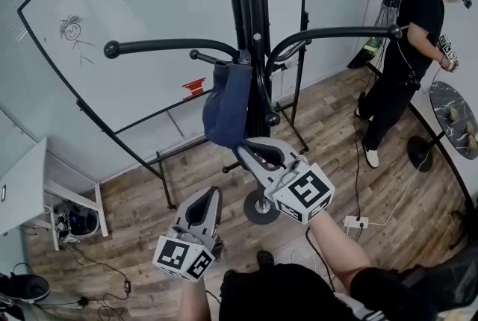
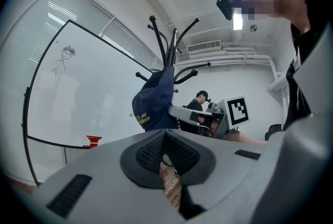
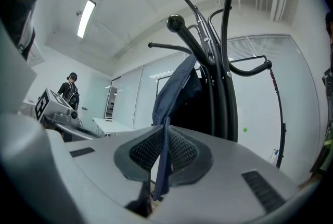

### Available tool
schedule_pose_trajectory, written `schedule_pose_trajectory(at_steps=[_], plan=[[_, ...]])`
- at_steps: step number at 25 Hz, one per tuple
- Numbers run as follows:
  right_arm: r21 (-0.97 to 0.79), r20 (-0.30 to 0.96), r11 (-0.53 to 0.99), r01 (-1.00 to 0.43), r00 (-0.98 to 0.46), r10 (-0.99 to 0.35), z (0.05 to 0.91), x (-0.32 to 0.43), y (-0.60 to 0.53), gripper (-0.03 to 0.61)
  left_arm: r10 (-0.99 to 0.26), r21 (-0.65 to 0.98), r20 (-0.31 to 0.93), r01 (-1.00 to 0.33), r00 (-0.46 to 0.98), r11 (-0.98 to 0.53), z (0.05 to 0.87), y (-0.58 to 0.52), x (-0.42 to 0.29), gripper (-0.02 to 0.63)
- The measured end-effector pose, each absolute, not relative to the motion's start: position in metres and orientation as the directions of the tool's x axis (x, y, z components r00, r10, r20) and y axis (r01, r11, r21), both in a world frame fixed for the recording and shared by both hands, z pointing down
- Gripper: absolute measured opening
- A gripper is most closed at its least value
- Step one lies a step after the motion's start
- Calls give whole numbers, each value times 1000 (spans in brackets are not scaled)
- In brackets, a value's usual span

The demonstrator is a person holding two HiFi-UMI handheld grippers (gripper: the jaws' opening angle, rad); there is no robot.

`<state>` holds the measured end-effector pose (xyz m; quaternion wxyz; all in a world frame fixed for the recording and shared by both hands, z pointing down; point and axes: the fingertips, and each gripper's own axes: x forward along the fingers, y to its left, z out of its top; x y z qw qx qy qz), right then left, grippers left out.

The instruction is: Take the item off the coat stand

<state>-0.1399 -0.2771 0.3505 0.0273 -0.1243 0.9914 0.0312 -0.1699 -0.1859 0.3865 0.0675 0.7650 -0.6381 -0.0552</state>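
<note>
Cap point(image 1: 224, 109) on coat stand point(image 1: 251, 13), brim seemingly pinched by right tongs point(image 3: 164, 138).

bright, even | ceiling strip light point(image 3: 85, 19) | fisheye-warped edges

Wood floor point(image 1: 138, 219), whiteboard point(image 1: 149, 10), perhaps glass partitions point(image 3: 130, 95).

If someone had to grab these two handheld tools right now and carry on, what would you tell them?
Right gripper: shut on the lower edge of the navy blue fabric cap.
Left gripper: shut, empty, held lower, clear of the cap.
The cap hangs on a hook of the black metal coat stand.
Done: cap gripped. Left to do: lift it off the hook.
</note>
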Motion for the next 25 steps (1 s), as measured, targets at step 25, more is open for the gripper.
schedule_pose_trajectory(at_steps=[25], plan=[[69,-130,975,-209,-971,-199,298,-170,-255,44,-987,197,-33,-967,157,-161,366,-170,-204,14]])
